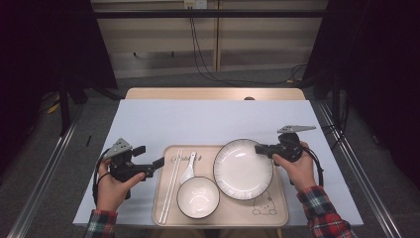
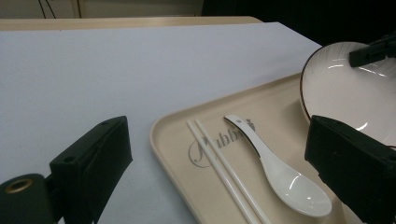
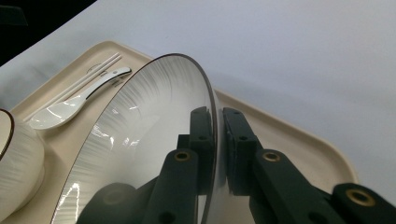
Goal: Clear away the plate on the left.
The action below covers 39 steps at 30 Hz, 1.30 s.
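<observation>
A beige tray (image 1: pixel 277 210) lies at the table's near edge with a white plate (image 1: pixel 242 168), a white bowl (image 1: pixel 198 197), a spoon (image 1: pixel 188 168) and a pair of white chopsticks (image 1: pixel 171 186) on it. My right gripper (image 1: pixel 258 148) is shut on the plate's right rim; in the right gripper view its pads (image 3: pixel 201 135) clamp the dark-edged rim of the plate (image 3: pixel 140 135) from both sides. My left gripper (image 1: pixel 151 166) is held open just left of the tray, its jaws wide apart in the left gripper view with the chopsticks (image 2: pixel 224 175) and spoon (image 2: pixel 280 172) beyond them.
A white sheet (image 1: pixel 198 119) covers the tabletop, bare behind and left of the tray. A wooden table edge (image 1: pixel 213 93) shows at the back. Cables hang on the wall beyond. Metal rails run along both sides of the table.
</observation>
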Motion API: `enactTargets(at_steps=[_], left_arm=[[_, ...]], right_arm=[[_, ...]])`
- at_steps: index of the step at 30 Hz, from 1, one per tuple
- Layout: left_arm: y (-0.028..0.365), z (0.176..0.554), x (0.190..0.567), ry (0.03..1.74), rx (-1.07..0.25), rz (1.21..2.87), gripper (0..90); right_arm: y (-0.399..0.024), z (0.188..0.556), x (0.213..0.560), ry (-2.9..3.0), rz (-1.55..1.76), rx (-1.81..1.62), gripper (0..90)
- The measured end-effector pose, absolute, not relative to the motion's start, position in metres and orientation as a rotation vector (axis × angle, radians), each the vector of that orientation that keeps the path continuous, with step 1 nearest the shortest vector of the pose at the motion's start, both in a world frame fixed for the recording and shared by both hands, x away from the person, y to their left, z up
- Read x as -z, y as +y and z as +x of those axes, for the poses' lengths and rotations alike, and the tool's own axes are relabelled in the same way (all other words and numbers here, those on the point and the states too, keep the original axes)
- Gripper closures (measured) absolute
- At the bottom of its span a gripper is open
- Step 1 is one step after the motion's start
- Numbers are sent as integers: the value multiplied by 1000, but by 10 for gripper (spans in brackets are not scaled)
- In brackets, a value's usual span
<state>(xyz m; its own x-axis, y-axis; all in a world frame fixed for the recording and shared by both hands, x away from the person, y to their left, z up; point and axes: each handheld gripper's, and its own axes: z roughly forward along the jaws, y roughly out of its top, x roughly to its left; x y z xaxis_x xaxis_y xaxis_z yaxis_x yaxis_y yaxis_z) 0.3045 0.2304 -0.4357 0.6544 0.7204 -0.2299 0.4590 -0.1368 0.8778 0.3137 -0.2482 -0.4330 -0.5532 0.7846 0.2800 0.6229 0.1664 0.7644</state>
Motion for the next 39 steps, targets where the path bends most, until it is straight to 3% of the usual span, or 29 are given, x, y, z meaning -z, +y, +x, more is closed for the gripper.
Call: enactTargets(at_steps=[39], left_arm=[[230, 304, 436, 948, -300, 1783, 71]], right_arm=[[-268, 314, 450, 2245, 1424, -1231, 871]])
